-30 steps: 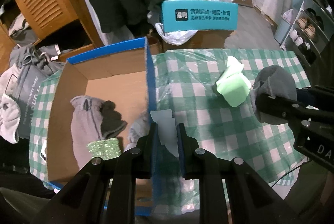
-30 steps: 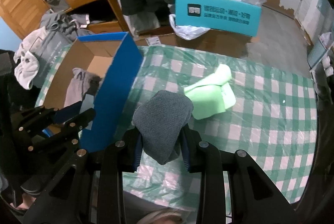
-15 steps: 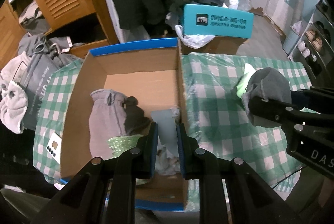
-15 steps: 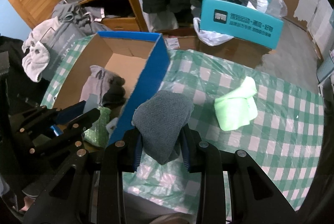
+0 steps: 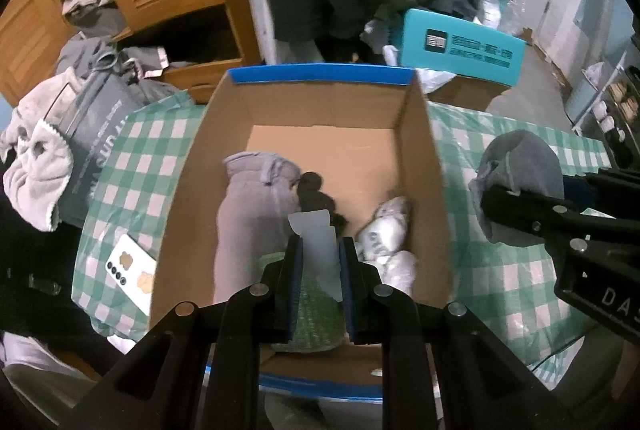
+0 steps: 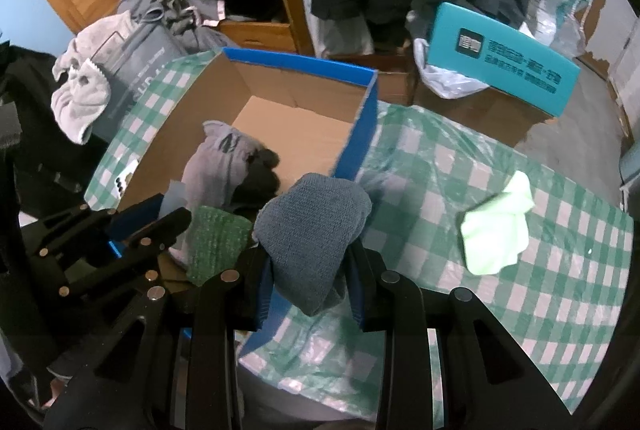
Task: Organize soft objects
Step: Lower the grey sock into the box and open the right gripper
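Both views, one moment: two hand-held grippers above a cardboard box (image 5: 424, 157) on a checked cloth (image 6: 500, 310). Left gripper (image 5: 319, 282): jaws nearly closed on a thin, pale, translucent strip (image 5: 318, 250), held over the box interior. What the strip is cannot be told; it looks light and limp, so it should hang or flutter when let go. Right gripper (image 6: 310, 290): jaws clamped on a rolled grey sock (image 6: 312, 230), pinched at its lower end with the bulk bulging free above the pads, beside the box's blue wall (image 6: 360, 133). The knit is soft and compressible, light, not fragile, with enough friction that a mid-body pinch ought to hold; a grip near one end risks the roll unfurling. Already in the box: a grey garment (image 5: 248, 213), a dark item (image 5: 316, 193), a green textured cloth (image 5: 316, 310), white bundles (image 5: 386, 230). A folded light-green cloth (image 6: 496, 226) lies on the checked cloth, well apart from the box; judged best taken across its thick folded middle so the layers stay together.
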The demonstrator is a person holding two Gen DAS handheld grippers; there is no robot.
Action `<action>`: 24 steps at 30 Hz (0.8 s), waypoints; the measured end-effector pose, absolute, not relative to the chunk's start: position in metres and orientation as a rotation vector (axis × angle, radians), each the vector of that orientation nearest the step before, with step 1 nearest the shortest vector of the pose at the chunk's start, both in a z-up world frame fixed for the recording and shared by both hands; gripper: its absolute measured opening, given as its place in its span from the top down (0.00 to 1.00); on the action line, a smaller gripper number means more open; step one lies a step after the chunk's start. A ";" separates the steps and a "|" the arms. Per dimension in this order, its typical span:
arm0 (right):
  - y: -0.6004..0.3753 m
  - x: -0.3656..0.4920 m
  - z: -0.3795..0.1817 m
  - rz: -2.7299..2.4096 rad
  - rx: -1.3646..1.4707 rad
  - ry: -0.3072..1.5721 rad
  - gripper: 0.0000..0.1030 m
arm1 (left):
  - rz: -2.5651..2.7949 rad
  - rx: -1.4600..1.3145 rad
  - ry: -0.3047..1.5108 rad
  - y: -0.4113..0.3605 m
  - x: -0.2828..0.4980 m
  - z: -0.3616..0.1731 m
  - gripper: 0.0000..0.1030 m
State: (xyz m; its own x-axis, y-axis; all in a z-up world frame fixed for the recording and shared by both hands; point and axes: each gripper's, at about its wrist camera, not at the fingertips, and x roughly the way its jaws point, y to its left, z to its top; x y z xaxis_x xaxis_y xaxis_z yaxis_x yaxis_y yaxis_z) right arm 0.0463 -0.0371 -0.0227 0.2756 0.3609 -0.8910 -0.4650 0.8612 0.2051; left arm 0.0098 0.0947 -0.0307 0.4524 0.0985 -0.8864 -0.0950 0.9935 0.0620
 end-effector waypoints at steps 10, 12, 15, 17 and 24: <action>0.002 0.048 -0.034 0.601 -0.141 1.195 0.71 | 0.179 -0.031 1.135 0.133 0.008 -0.048 0.83; 0.009 0.049 -0.037 0.613 -0.143 1.203 0.71 | 0.191 -0.033 1.141 0.138 0.008 -0.051 0.83; 0.018 0.049 -0.041 0.622 -0.152 1.211 0.71 | 0.204 -0.037 1.148 0.144 0.008 -0.053 0.83; 0.023 0.050 -0.043 0.628 -0.154 1.216 0.71 | 0.208 -0.043 1.150 0.147 0.008 -0.054 0.83; 0.035 0.052 -0.052 0.630 -0.175 1.229 0.67 | 0.227 -0.049 1.163 0.154 0.009 -0.058 0.79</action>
State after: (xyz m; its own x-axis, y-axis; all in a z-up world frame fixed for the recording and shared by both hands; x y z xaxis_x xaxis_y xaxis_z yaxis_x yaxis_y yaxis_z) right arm 0.0517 0.0346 -0.0517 0.1912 0.3539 -0.9155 -0.5365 0.8188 0.2045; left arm 0.0090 0.1543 -0.0584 0.3764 0.1517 -0.9139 -0.2028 0.9761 0.0785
